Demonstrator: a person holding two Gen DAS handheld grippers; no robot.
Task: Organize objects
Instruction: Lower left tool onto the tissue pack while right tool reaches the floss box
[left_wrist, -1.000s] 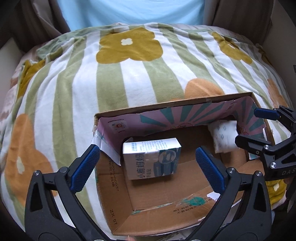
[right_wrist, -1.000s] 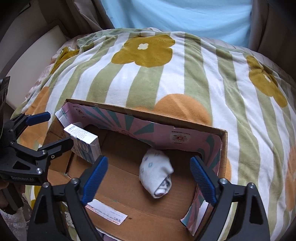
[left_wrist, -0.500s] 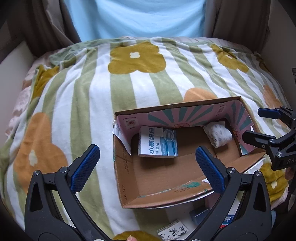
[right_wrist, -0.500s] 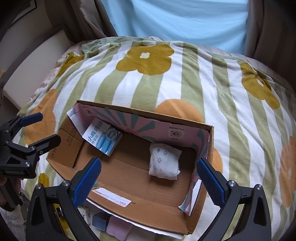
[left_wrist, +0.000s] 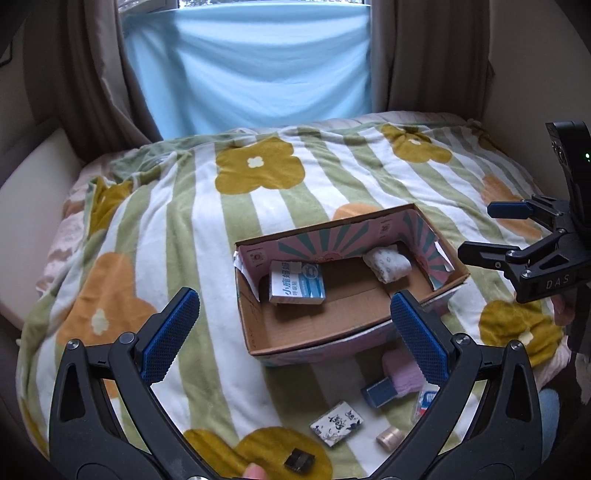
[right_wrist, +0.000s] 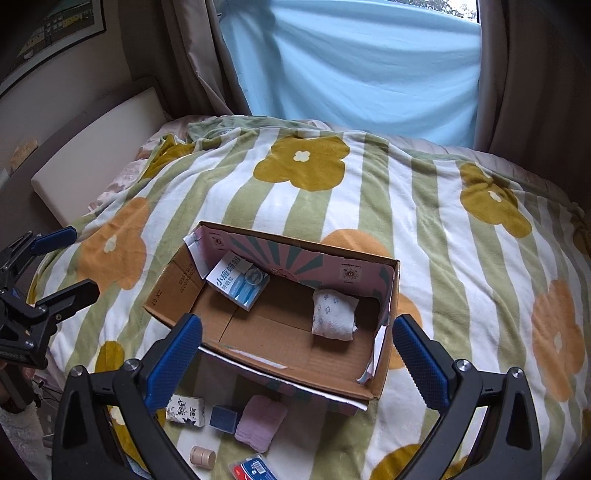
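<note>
Both hand-held grippers hang above the bed with their blue pads spread wide and nothing between them — the left hand-held gripper (left_wrist: 295, 328) and the right hand-held gripper (right_wrist: 297, 354) are released and carrying nothing. The cardboard box (right_wrist: 173, 291) sits on the flowered blanket (right_wrist: 443, 236), already holding a blue-and-white carton (right_wrist: 238, 282) leaning at its left end and a rolled white cloth (right_wrist: 334, 319) at its right end.

The things not yet packed lie on the blanket just in front of the box's near wall: a folded pink cloth (right_wrist: 262, 422), a small dark blue cube (right_wrist: 223, 419), a patterned tissue pack (right_wrist: 184, 406), a small beige roll (right_wrist: 202, 457), a clear case with a red and blue label (right_wrist: 253, 470), and, in the left view, a small dark item (left_wrist: 299, 460) near the bottom edge.

The step in hand looks like choosing the next piece. It would go best to drop straight down over one item alone — the pink cloth and cube are touching, so closing on the cloth's free end avoids dragging the cube. The soft blanket will give, so the pads should press in slightly before closing. The box's middle is bare and suits the next drop.
</note>
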